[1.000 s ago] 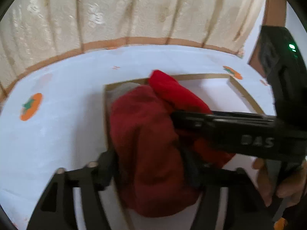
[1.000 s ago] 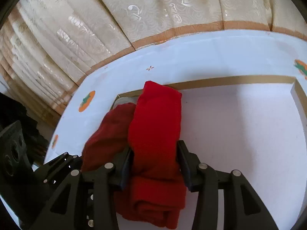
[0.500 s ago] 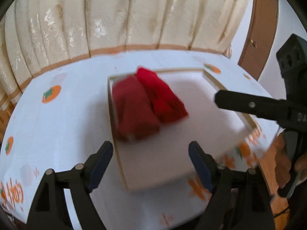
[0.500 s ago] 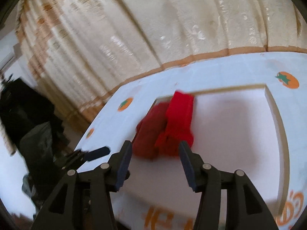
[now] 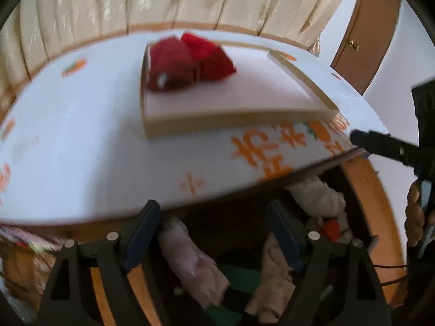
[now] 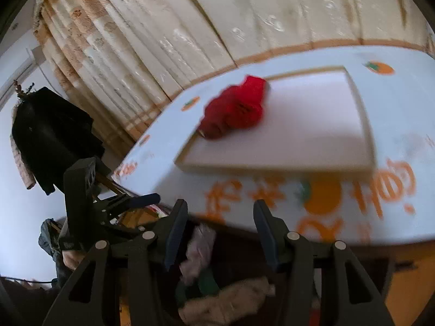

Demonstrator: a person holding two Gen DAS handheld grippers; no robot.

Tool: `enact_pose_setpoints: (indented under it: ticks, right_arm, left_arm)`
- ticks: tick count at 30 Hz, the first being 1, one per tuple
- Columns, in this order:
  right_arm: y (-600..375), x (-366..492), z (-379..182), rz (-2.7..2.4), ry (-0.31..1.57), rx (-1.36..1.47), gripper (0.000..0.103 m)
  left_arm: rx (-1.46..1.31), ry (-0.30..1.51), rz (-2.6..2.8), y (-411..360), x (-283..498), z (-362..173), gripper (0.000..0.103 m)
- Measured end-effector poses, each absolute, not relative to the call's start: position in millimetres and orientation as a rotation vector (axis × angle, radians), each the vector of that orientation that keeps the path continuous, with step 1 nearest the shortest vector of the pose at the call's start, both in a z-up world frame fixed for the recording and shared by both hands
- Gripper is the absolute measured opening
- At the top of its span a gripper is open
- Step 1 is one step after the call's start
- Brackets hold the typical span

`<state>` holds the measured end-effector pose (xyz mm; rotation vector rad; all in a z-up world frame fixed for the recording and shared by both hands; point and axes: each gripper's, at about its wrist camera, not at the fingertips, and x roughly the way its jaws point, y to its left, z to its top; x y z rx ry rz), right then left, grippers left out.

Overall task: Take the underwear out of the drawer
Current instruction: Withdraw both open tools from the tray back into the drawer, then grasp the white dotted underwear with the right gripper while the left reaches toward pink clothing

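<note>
The left tool (image 5: 214, 233) hangs wide open and empty above an open wooden drawer (image 5: 369, 190) stuffed with rolled pale-pink, cream and green underwear (image 5: 195, 260). At twelve o'clock of it, on the tabletop (image 5: 81, 141) under a white cloth printed with orange fruit, a shallow white tray with a tan rim (image 5: 217, 122) carries two folded red garments (image 5: 187, 62) side by side in its far-left corner. The right tool (image 6: 220, 228), its fingers likewise spread with nothing between them, hovers over the drawer's front edge, the tray at its one o'clock and the garments at twelve
</note>
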<state>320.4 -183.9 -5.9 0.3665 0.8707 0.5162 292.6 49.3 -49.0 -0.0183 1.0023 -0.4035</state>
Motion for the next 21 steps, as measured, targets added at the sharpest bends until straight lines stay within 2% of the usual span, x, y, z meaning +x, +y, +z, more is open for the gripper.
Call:
enact_pose_setpoints:
  ticks: [6, 14, 21]
  right_arm:
    - [-205.2, 275.6, -31.6, 0.411, 0.928, 0.284, 0.053]
    - [-245.8, 261.5, -80.1, 0.258, 1.026, 0.284, 0.053]
    - [-232.4, 285.4, -122.7, 0.258, 1.131, -0.056, 0.053]
  left_arm:
    - [-0.078, 1.088, -0.372, 52.8, 278.9, -84.7, 0.082]
    - [-0.043, 1.167, -0.226, 54.2, 280.6, -125.0, 0.081]
    - [0.065, 1.166, -0.184, 41.3, 280.6, -139.9, 0.081]
